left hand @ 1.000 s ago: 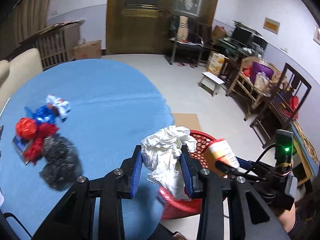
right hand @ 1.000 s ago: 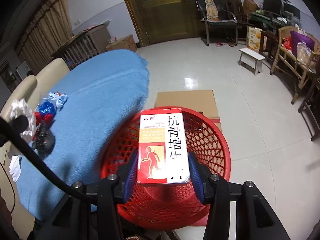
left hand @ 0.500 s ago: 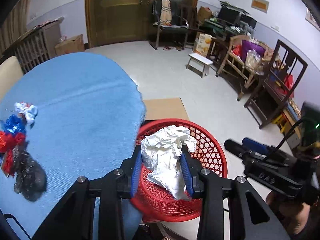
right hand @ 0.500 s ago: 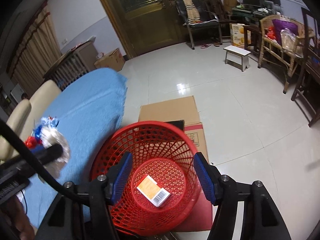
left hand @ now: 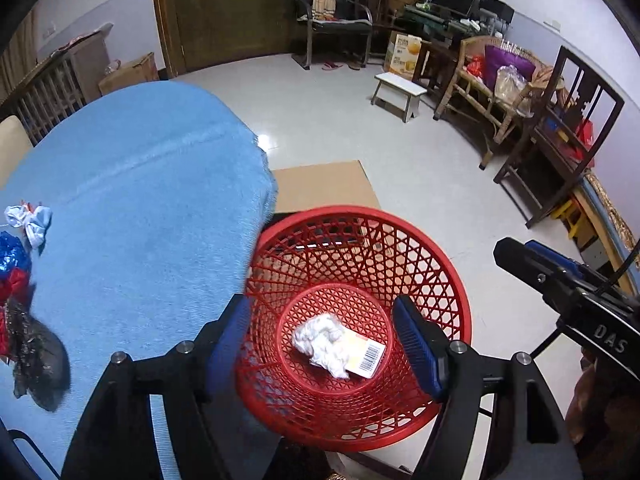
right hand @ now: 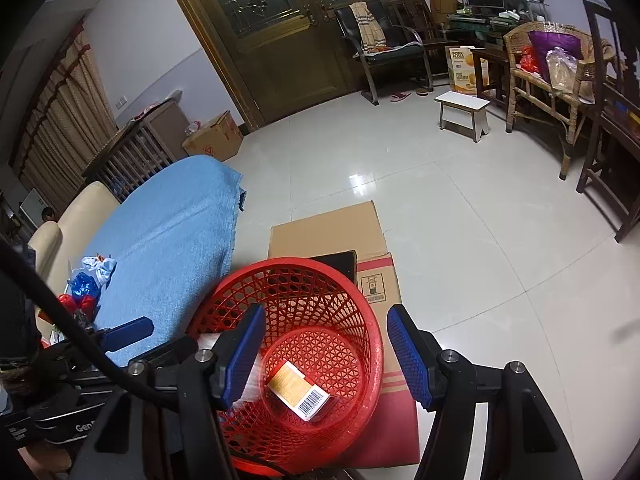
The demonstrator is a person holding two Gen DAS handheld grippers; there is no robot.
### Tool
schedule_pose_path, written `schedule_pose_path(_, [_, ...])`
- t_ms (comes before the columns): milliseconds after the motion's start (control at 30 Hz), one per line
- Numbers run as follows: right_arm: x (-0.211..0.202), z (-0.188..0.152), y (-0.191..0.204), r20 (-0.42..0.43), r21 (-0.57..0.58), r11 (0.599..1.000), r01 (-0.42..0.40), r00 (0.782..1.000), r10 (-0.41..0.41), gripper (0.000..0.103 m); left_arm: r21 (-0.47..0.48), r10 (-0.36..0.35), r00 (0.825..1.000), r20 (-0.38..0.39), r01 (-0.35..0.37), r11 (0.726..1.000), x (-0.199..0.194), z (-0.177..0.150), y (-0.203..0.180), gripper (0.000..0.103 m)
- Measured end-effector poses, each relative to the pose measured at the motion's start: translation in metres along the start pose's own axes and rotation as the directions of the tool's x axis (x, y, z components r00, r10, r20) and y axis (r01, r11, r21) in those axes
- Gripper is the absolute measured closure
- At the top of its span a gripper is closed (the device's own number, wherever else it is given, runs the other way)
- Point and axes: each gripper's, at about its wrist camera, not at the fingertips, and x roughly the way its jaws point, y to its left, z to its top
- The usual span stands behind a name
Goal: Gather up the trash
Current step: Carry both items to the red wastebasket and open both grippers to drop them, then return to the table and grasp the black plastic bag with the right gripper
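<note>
Your left gripper [left hand: 326, 336] and right gripper [right hand: 322, 354] both hang with jaws spread and empty over the red mesh basket [left hand: 448, 280], placed so anything let go lands inside. On its floor the crumpled tissue [left hand: 322, 342] overlaps the medicine box [right hand: 299, 395], which lies flat, long axis diagonal, barcode end toward you; more wrappers [left hand: 16, 264] wait on the blue-covered table [left hand: 140, 208].
</note>
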Motion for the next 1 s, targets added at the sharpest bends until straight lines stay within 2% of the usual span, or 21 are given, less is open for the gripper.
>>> schedule_pose_path(67, [-0.001, 0.001, 0.002, 0.002, -0.002, 1.0, -0.001, 1.0, 0.001, 0.036, -0.014, -0.007, 0.999, 0.033, 0.007, 1.0, -0.013, -0.001, 0.01, 0.029])
schedule_pose_path(267, [-0.003, 0.0, 0.021, -0.002, -0.038, 0.999, -0.022, 1.0, 0.022, 0.036, -0.111, 0.04, 0.994, 0.104, -0.028, 0.993, -0.053, -0.017, 0.055, 0.028])
schedule_pose_path(433, [0.002, -0.005, 0.054, -0.023, -0.096, 0.994, -0.056, 0.998, 0.054, 0.036, -0.209, 0.101, 0.986, 0.132, -0.072, 0.975, -0.084, -0.052, 0.102, 0.028])
schedule_pose_path(533, [0.005, -0.01, 0.079, -0.045, -0.142, 0.986, -0.084, 0.996, 0.078, 0.036, -0.278, 0.139, 0.981, 0.134, -0.098, 0.956, -0.099, -0.076, 0.131, 0.028])
schedule_pose_path(767, [0.013, -0.028, 0.144, -0.113, -0.253, 0.954, -0.163, 0.984, 0.139, 0.036, -0.447, 0.236, 0.963, 0.129, -0.156, 0.881, -0.125, -0.129, 0.195, 0.028])
schedule_pose_path(900, [0.018, -0.036, 0.196, -0.164, -0.333, 0.914, -0.234, 0.968, 0.188, 0.034, -0.54, 0.286, 0.949, 0.131, -0.173, 0.824, -0.139, -0.156, 0.231, 0.028])
schedule_pose_path(1000, [0.025, -0.037, 0.235, -0.186, -0.395, 0.874, -0.283, 0.956, 0.225, 0.034, -0.584, 0.306, 0.943, 0.129, -0.177, 0.792, -0.144, -0.171, 0.248, 0.028])
